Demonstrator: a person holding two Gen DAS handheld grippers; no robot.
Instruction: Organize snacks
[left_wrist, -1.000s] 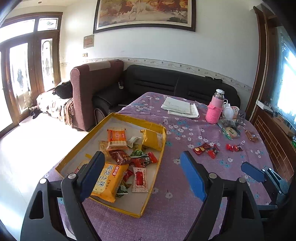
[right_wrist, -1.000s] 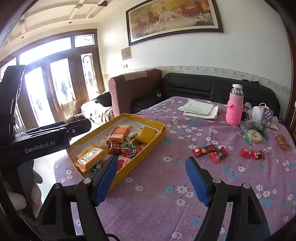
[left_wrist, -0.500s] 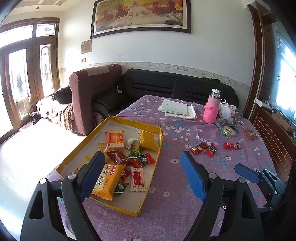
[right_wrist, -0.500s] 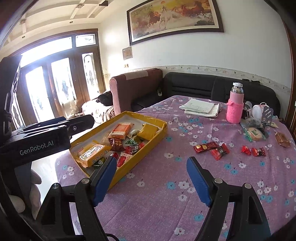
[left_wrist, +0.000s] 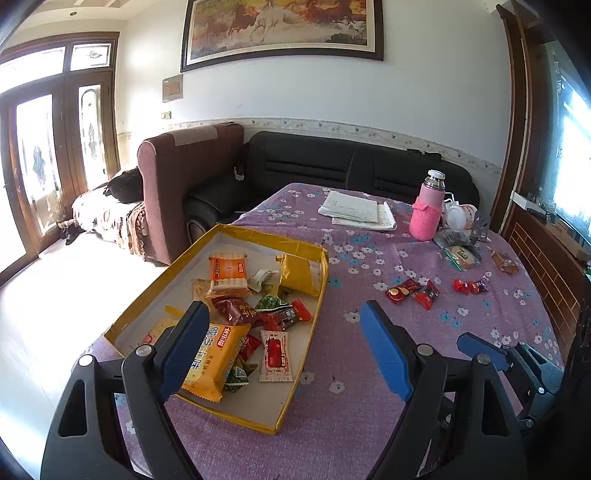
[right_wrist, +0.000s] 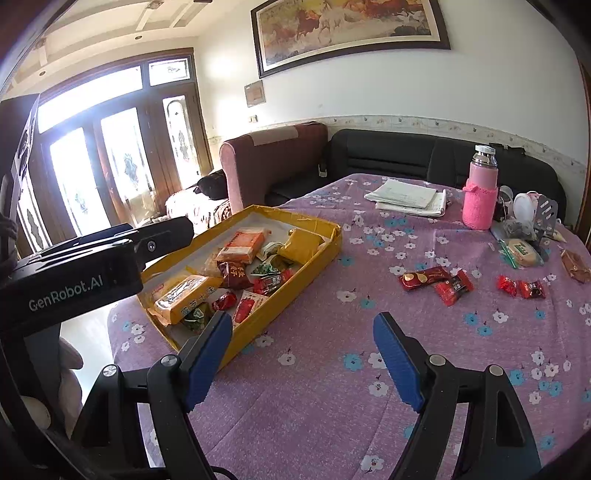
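A shallow yellow box lies on the purple flowered tablecloth and holds several snack packets, among them a large orange pack and an orange biscuit pack. Loose red snacks lie on the cloth to its right: a red pouch, a red bar, and small red candies. My left gripper is open and empty above the box's near end. My right gripper is open and empty above the bare cloth near the box's front corner.
A pink bottle, a stack of papers, a wrapped green-label packet, a brown packet and small items stand at the table's far side. Sofas stand behind the table. The table edge runs left of the box.
Both grippers have drawn back and risen slightly, so the table and box sit a little lower and smaller in view. Both stay open. No snack has moved.
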